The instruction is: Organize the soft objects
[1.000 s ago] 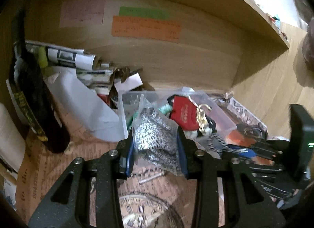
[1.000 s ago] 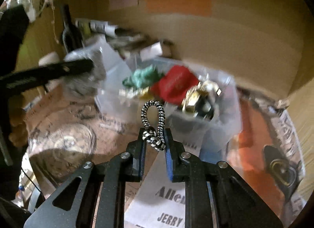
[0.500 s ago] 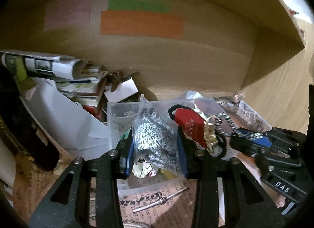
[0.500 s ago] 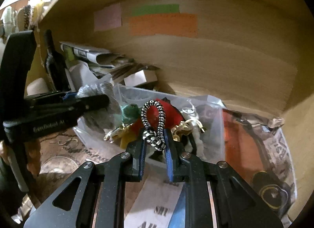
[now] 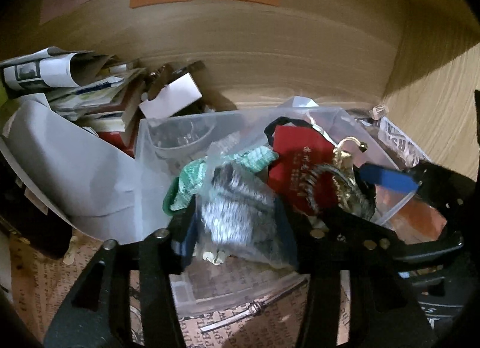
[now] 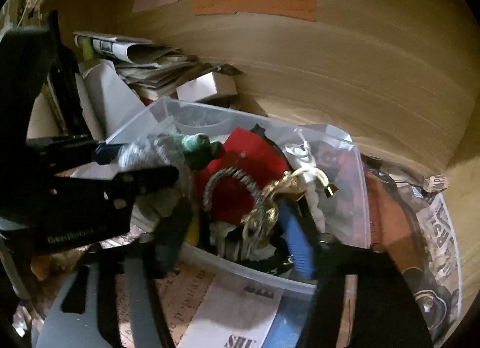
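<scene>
Where half a second ago the right gripper [image 6: 237, 228] pinched the black-and-white cord loop [image 6: 231, 189] upright between nearly closed fingers, its fingers now stand wide apart over the clear plastic bin [image 6: 357, 198], and the loop lies loose on the red pouch [image 6: 249, 168] inside that bin, touching the gold chain [image 6: 270, 207]. No finger touches the loop; the blue pad [image 6: 295, 240] of one finger sits just right of the chain. Seen from the left wrist, the same loop [image 5: 318, 174] rests against the red pouch [image 5: 300, 162], beside a gold hook [image 5: 351, 144].

Unchanged is the left gripper [image 5: 237, 222]: it is clamped on the clear bag of silvery fabric [image 5: 237, 198], the bag squeezed between both pads. Compared with the earlier frames, that bag has come forward and is held above the near-left part of the bin [image 5: 168, 132], with a green knitted piece [image 5: 192, 174] just behind it. From the right wrist the left gripper [image 6: 144, 162] enters from the left, the bag [image 6: 150, 150] in its fingers beside the green piece [image 6: 198, 147].

Both views have closed in on the bin, and the dark bottle seen earlier at left is out of the left view. Folded newspapers [image 5: 60, 72] and a white box [image 5: 171, 99] lie behind the bin.
</scene>
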